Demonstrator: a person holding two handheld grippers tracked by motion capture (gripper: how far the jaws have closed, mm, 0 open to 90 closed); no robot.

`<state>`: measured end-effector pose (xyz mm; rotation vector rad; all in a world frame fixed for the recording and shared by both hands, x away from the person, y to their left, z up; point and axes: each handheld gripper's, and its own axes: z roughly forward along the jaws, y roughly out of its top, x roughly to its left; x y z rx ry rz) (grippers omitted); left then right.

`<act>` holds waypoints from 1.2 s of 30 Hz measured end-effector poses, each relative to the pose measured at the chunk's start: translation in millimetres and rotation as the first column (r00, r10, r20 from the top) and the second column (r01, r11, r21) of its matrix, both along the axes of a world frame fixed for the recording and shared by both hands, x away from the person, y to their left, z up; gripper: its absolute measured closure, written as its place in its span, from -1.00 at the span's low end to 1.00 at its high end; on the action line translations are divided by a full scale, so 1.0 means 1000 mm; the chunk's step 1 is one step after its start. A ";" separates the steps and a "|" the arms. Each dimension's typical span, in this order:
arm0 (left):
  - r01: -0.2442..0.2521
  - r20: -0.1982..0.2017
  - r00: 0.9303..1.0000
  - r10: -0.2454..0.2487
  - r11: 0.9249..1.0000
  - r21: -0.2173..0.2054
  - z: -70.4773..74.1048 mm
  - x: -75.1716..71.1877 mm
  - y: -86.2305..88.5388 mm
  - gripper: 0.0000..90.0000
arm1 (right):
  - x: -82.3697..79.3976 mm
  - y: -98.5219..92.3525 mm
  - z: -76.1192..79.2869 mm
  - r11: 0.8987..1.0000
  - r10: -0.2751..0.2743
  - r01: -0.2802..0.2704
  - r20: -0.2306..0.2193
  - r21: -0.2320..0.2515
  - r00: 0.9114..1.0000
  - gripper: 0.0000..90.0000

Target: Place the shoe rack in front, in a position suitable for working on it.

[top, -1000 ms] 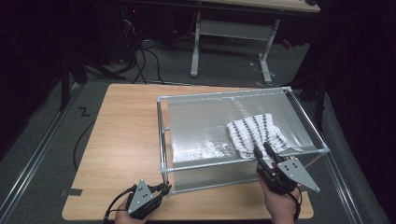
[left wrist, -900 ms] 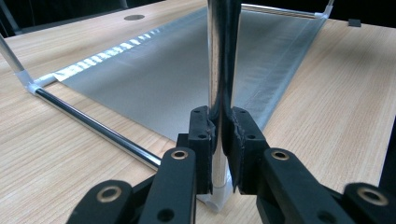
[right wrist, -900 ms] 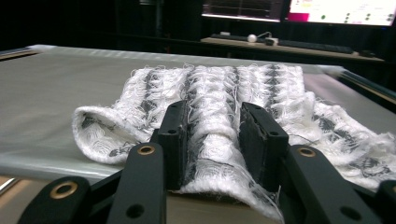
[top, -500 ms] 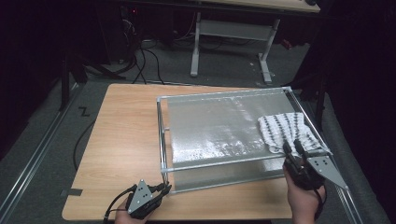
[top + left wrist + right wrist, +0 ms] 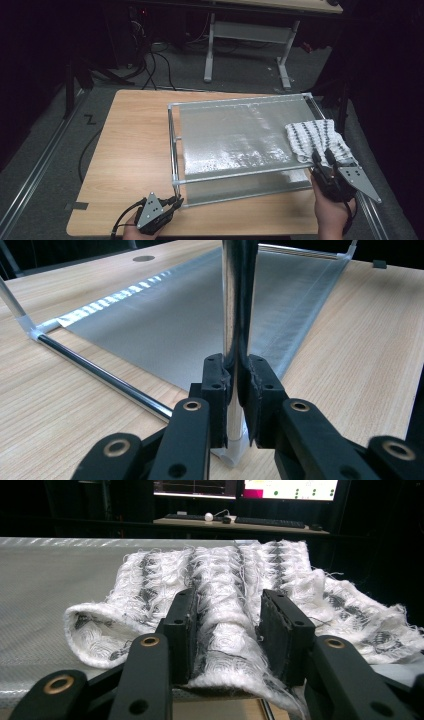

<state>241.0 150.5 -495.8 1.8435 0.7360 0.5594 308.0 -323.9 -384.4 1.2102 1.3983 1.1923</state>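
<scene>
High view, table: wooden table (image 5: 130, 150) carries the whole setup; it sits under everything, so it's just the work surface
Rack: metal-framed rack (image 5: 173, 145) with a silvery mesh sheet (image 5: 235, 135) stretched across the top; looks like a drying frame, so the cloth gets laid flat on it
Towel: white towel with dark stripes (image 5: 315, 140) lies on the mesh at the far right end, near edge hanging just over the frame rail; my guess is it's being spread or shifted along the sheet
Left gripper: left gripper (image 5: 172, 202) is clenched on the rack's upright chrome post (image 5: 235, 315) at the near left corner; left gripper view has both pads tight on the tube; reads like it's pinning the frame so it won't slide while the other hand pulls
Right gripper: right gripper (image 5: 227, 630) has a fold of the towel (image 5: 225, 595) between its jaws; jaws have just been opening, and the pads seem to only brush the fluff now, so I'd call it let go rather than gripping
Change: a second ago the towel sat nearer the middle of the mesh; now it's over by the right rail, and the right hand went with it; left hand hasn't budged
</scene>
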 end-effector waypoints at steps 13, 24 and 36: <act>-0.001 0.001 1.000 0.001 1.000 -0.001 0.000 0.000 0.000 0.79 | 0.003 -0.002 0.001 1.000 0.000 0.000 -0.010 0.022 1.000 0.13; -0.001 0.001 1.000 0.001 1.000 -0.001 0.000 0.000 0.000 0.79 | 0.001 0.014 0.001 0.996 0.079 -0.078 -0.029 0.038 0.996 0.17; 0.000 0.001 1.000 0.000 1.000 0.001 0.000 0.000 0.000 0.79 | -0.012 0.067 0.001 0.967 0.251 -0.248 -0.039 0.064 0.967 0.15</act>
